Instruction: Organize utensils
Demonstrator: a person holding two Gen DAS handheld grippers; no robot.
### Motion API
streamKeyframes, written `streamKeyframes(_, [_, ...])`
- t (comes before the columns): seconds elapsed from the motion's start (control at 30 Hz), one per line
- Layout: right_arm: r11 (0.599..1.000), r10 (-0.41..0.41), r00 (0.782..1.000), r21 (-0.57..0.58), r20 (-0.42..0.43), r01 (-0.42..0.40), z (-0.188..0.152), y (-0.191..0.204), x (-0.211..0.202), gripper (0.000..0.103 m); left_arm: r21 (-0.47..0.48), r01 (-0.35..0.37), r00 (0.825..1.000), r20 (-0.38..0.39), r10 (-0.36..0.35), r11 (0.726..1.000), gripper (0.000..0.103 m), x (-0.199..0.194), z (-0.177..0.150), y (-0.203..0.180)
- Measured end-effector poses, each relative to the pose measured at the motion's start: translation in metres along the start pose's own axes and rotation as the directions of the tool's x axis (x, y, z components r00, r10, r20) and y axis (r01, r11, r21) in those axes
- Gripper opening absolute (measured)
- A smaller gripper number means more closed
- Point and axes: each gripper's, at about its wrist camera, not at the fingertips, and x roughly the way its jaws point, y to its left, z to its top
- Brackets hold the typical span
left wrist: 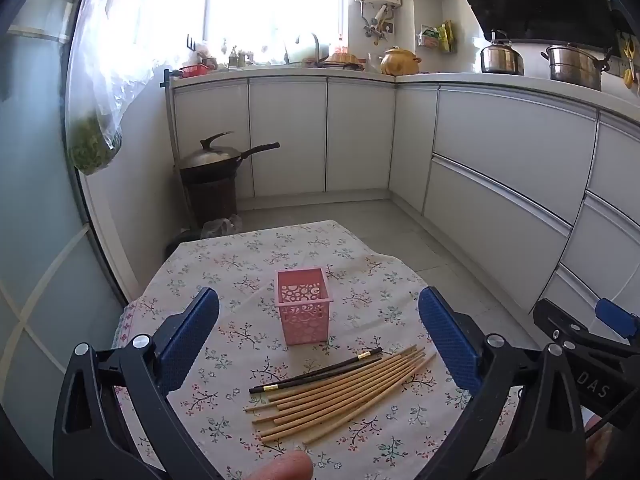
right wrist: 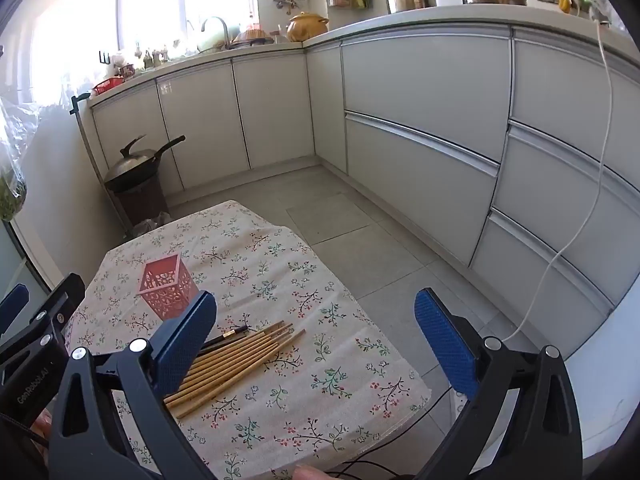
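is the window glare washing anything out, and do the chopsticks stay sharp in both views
Left wrist view: window blown out white, chopsticks crisp, slightly bowed by the fisheye. Right wrist view: same glare upper left, chopsticks sharp but partly hidden behind a blue finger.

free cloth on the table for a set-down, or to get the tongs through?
Free: the tablecloth right of the chopsticks out to the right edge, and the far strip behind the pink holder. Crowded: the gap between holder and chopsticks is narrow. Both tongs, left and right, are open.
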Motion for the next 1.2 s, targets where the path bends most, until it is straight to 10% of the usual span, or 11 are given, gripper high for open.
streamKeyframes(1.2, [1.0, -0.001, 1.0, -0.005, -0.007, 0.001, -0.0026, 0.0042, 0.0005, 0.097, 0.002, 0.003, 1.0, -0.006, -0.003, 1.0, 0.096, 0.0053, -0.0031, -0.0009])
